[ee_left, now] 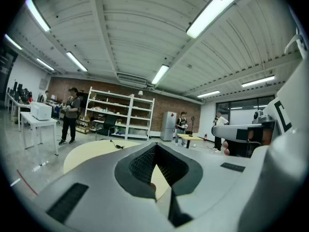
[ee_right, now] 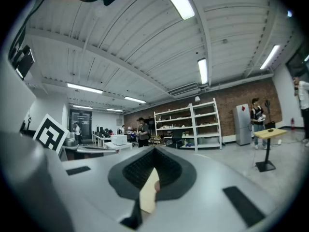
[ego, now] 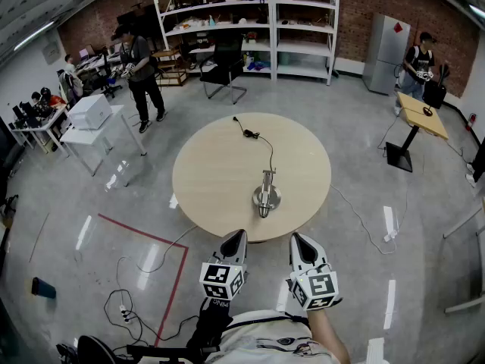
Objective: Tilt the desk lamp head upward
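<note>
Gleaming silver desk lamp (ego: 267,194) on pale round table (ego: 212,173).

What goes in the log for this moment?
desk lamp: on round table, untouched | left gripper: shut, empty | right gripper: shut, empty | both: clear of desk lamp

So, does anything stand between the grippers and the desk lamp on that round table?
Nothing visible does. The desk lamp stands close to the near edge of the table, with only bare tabletop between it and the left gripper and right gripper, both near that edge. Its cord trails toward the far side.
</note>
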Motion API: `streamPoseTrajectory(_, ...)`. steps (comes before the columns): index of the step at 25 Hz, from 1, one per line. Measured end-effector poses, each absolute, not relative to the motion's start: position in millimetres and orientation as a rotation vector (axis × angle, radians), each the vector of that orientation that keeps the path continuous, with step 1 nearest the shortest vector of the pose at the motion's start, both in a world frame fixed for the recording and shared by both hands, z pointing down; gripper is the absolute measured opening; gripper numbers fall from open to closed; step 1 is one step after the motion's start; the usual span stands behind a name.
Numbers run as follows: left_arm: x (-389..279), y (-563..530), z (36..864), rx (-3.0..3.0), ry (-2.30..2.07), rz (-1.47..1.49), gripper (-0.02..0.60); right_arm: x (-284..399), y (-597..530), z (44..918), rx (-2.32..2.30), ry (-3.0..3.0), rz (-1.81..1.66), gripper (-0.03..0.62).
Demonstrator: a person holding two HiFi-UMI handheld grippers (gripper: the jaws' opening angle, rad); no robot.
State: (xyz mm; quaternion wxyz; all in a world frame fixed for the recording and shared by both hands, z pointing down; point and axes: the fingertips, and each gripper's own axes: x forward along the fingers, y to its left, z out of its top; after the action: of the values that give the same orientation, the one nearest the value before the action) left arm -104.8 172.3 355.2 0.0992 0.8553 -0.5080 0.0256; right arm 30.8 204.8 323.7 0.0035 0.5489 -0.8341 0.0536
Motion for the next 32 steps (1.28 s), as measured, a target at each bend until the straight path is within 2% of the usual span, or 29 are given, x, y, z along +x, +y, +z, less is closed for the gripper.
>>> streamPoseTrajectory(18,-103,175,359,2.509,-1.508,0.087,0.002,31,205,329,1.688,-2.639,0.202,0.003)
streamPoseTrajectory(32,-77,173,370,2.484,-1.529,0.116,0.002,36,210,343,1.516,-2.692,0.206,0.003)
